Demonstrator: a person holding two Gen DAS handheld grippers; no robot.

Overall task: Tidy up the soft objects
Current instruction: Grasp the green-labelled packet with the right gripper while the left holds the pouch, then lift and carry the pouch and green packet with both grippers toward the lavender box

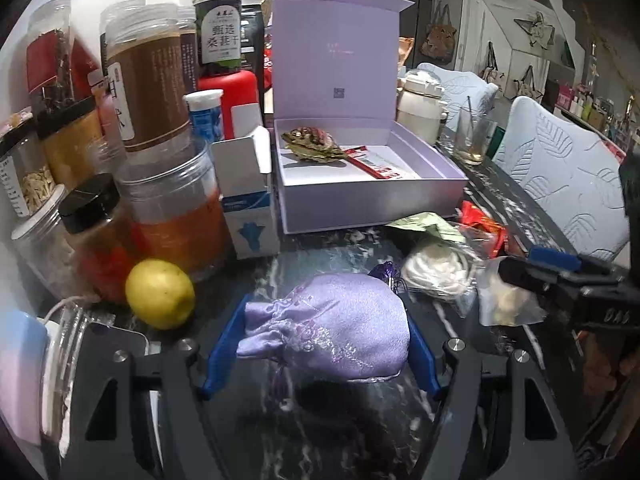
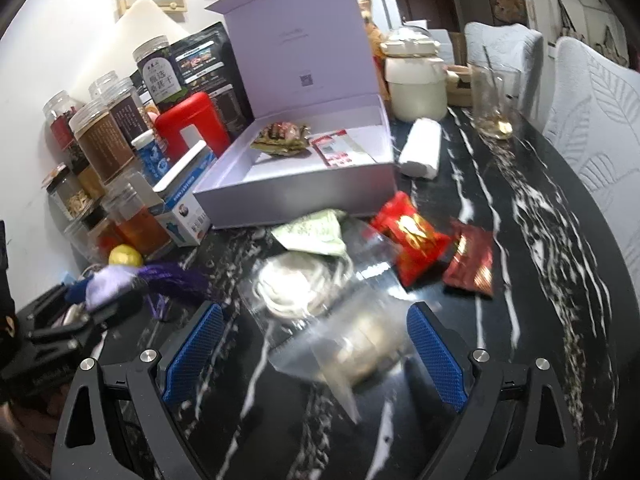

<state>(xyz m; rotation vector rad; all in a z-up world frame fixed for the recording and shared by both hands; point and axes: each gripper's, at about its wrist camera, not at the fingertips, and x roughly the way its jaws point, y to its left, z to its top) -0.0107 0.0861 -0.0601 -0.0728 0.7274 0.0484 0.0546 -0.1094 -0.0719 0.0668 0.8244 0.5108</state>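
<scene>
My left gripper (image 1: 326,310) is shut on a lilac satin pouch (image 1: 328,332), its blue pads squeezing both sides just above the dark marble table (image 1: 328,248). The right wrist view shows the same pouch (image 2: 108,284) with a purple tassel (image 2: 176,276) trailing from it. My right gripper (image 2: 315,308) stands wide open. A clear plastic bag with something beige inside (image 2: 360,352) lies blurred between its fingers, with a gap at the left pad (image 2: 196,352). An open lilac box (image 1: 360,200) sits behind, holding a brocade pouch (image 1: 312,144) and a red sachet (image 1: 376,164).
Between the box and my grippers lie a green pouch (image 2: 316,232), a bagged white cord (image 2: 296,288), and two red packets (image 2: 412,240) (image 2: 472,264). A lemon (image 1: 160,292) and several jars (image 1: 152,80) crowd the left. A glass (image 1: 474,136), a white roll (image 2: 420,148) and chairs (image 1: 560,168) are on the right.
</scene>
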